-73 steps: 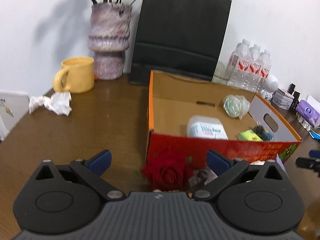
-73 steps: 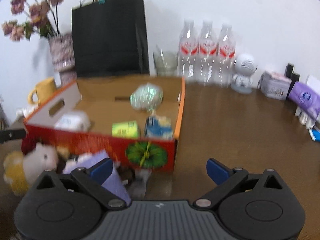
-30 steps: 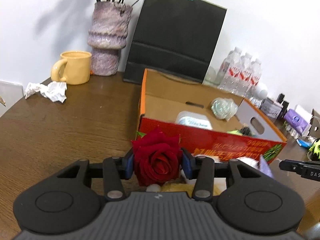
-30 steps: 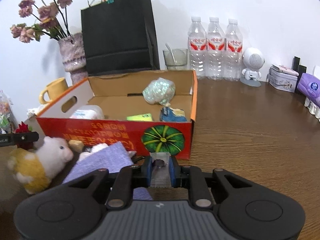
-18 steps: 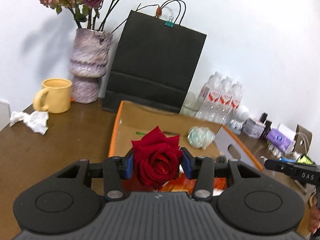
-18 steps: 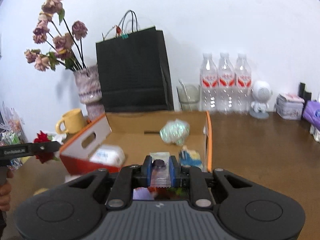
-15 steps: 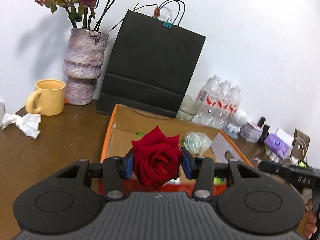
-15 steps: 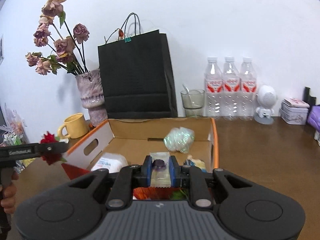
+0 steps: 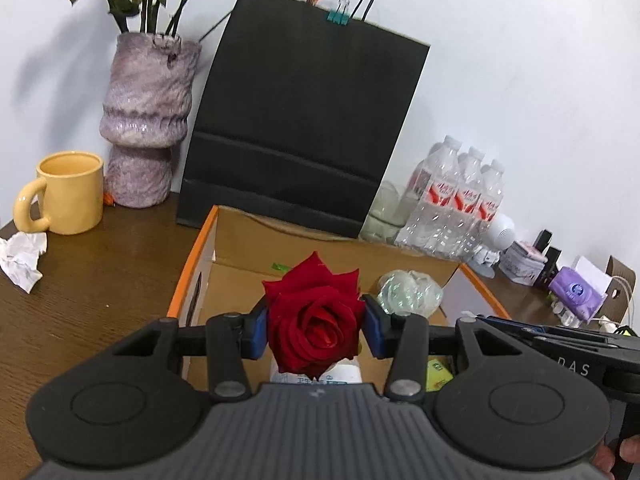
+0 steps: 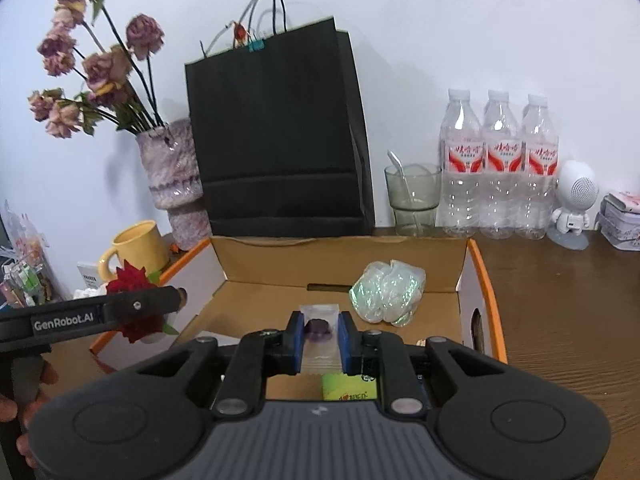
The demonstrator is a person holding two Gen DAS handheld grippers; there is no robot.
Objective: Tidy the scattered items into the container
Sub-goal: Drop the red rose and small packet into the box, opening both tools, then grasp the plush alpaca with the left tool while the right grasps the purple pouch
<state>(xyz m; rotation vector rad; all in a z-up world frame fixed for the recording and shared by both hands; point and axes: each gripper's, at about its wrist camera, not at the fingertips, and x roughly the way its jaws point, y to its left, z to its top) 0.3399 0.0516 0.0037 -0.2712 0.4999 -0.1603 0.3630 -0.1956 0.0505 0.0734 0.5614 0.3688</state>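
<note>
Red rose [image 9: 314, 322] is clamped between the blue pads of the left gripper [image 9: 314, 332], jaws closed in on the bloom from both sides; stem is hidden behind the gripper body. It's held in the air over the near-left part of the cardboard box [image 9: 328, 248], box open-topped with orange rim. Right gripper [image 10: 319, 340] is pinched nearly closed on a small clear packet [image 10: 319, 334] with a dark purple lump inside, probably a candy, too small to confirm; it also sits over the box's near edge. In the box: crinkled iridescent bag [image 10: 387, 292] toward 1 o'clock of the packet, a green item [image 10: 349, 387] at 6 o'clock mostly cut off by the gripper body, a white labelled container [image 9: 316, 376] under the rose, only a sliver showing. Outward: black paper bag [image 9: 304, 128] at 12 o'clock behind the box, purple vase [image 9: 146, 120] and yellow mug [image 9: 66, 192] at 10 o'clock, crumpled tissue [image 9: 22, 260] at 9, three water bottles [image 10: 498, 168] and a glass [image 10: 412, 196] at 1–2 o'clock. Left gripper's side shows in the right view with the rose partly occluded.
</note>
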